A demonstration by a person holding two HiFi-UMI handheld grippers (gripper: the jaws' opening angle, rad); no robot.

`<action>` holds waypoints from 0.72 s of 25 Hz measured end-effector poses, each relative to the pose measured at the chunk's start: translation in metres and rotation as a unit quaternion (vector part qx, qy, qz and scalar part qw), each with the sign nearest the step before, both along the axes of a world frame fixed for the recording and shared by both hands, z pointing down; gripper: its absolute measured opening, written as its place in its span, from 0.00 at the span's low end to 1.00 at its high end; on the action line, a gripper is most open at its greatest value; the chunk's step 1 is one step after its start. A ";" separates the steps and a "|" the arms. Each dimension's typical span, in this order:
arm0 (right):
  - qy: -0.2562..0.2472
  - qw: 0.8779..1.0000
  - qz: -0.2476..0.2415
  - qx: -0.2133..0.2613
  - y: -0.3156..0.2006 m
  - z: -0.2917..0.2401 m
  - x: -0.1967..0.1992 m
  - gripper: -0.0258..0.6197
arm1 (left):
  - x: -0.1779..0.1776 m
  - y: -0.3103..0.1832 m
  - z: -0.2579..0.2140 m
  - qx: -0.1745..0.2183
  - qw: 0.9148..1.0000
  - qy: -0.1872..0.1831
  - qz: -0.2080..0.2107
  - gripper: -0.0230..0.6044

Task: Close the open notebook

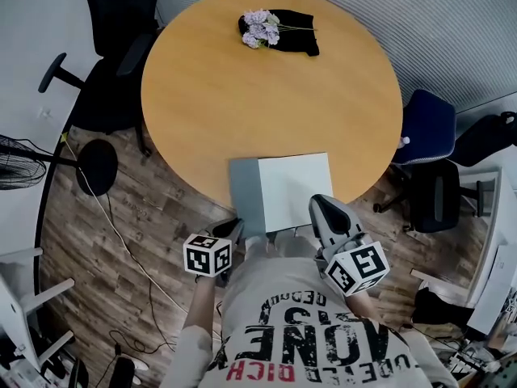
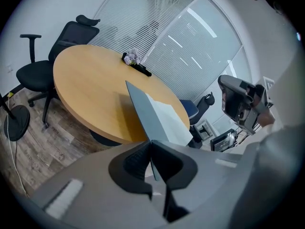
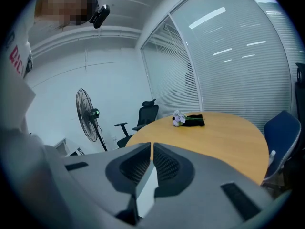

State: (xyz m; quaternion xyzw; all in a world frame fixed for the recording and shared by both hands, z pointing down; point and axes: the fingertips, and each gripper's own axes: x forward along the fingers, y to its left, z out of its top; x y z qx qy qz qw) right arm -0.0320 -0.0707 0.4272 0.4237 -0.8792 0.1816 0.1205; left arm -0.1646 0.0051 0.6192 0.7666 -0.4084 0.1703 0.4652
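An open notebook lies at the near edge of the round wooden table (image 1: 234, 103), its grey cover (image 1: 245, 191) to the left and a white page (image 1: 295, 186) to the right. My left gripper (image 1: 237, 226) is shut on the near edge of the grey cover (image 2: 145, 113), which stands raised and tilted above the white page (image 2: 172, 122). My right gripper (image 1: 317, 202) sits at the page's near right corner. In the right gripper view its jaws (image 3: 151, 146) are closed, with a white sheet edge (image 3: 147, 187) between them.
Purple flowers (image 1: 260, 29) on a black cloth (image 1: 300, 37) lie at the table's far side. A black office chair (image 1: 113, 55) stands at the left, a blue chair (image 1: 428, 124) at the right. A floor fan (image 1: 20, 162) and a cable sit on the wooden floor to the left.
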 end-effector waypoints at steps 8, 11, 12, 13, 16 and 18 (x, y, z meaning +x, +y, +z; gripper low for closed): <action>-0.004 1.000 -0.004 -0.004 0.001 0.000 0.007 0.08 | 0.004 -0.001 -0.014 0.009 1.000 0.000 -0.010 0.07; -0.007 1.000 -0.002 -0.003 0.000 0.001 0.010 0.08 | 0.006 -0.001 -0.020 0.015 1.000 -0.001 -0.009 0.07; -0.008 1.000 -0.002 -0.002 -0.001 0.002 0.011 0.08 | 0.006 -0.001 -0.022 0.017 1.000 -0.003 -0.009 0.07; -0.011 1.000 -0.001 -0.001 -0.002 0.002 0.013 0.08 | 0.007 -0.001 -0.025 0.020 1.000 -0.004 -0.010 0.07; -0.015 1.000 0.000 0.004 -0.006 0.001 0.019 0.08 | 0.010 -0.003 -0.032 0.028 0.999 -0.008 -0.015 0.07; -0.018 1.000 -0.001 0.005 -0.007 -0.001 0.023 0.08 | 0.012 -0.003 -0.037 0.032 0.999 -0.010 -0.020 0.07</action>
